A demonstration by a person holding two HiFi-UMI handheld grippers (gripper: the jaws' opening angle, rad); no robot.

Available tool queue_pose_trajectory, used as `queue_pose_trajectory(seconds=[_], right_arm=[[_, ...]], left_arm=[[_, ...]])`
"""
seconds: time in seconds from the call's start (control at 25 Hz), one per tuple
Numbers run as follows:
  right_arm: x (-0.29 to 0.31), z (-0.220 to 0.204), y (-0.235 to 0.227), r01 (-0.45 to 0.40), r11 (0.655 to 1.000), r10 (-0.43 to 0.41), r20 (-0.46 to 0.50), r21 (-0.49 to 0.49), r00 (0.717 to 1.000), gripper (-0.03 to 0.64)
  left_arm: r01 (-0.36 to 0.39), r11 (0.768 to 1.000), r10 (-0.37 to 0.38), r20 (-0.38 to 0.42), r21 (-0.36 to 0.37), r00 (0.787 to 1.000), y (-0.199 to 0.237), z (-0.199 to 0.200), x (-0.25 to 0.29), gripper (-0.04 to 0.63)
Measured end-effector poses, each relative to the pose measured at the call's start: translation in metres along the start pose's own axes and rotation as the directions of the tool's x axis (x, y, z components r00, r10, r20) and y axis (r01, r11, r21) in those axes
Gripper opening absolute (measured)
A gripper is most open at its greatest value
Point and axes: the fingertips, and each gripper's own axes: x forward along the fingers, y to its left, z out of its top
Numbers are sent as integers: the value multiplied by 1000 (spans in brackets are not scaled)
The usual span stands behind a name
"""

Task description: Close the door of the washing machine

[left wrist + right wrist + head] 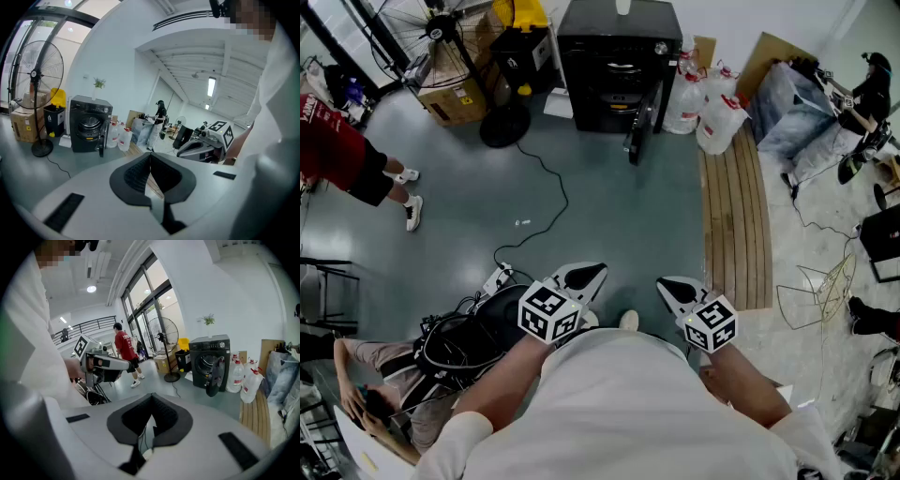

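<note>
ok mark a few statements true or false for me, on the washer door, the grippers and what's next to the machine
1. The door of the washing machine is shut. False: it stands swung open.
2. The left gripper and the right gripper both have their jaws together and hold nothing. True.
3. In the head view, water jugs stand to the right of the machine. True.
4. The left gripper touches the door. False: it is well back from it, across the floor.
</note>
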Motion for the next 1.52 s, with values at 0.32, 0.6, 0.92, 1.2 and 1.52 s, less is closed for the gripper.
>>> queue_pose_trajectory(seconds=[0.32,0.6,0.92,1.2,1.52], right_arm=[[-15,-7,-41,0,1000,0,22,21,1000,6],[-11,-7,-80,23,997,-24,14,72,1000,8],[22,34,-142,78,995,-78,3,63,997,56],[72,90,-197,89,996,-90,-42,-29,995,66],[132,165,-264,93,988,-100,-57,-123,993,71]], left_arm=[[-48,999,48,19,-7,999,-2,16,35,18],[-33,999,34,7,-5,999,13,38,74,18],[29,999,-29,2,18,1000,70,79,142,20],[67,996,-69,33,55,997,129,132,180,20],[57,998,-57,9,37,998,210,159,196,20]])
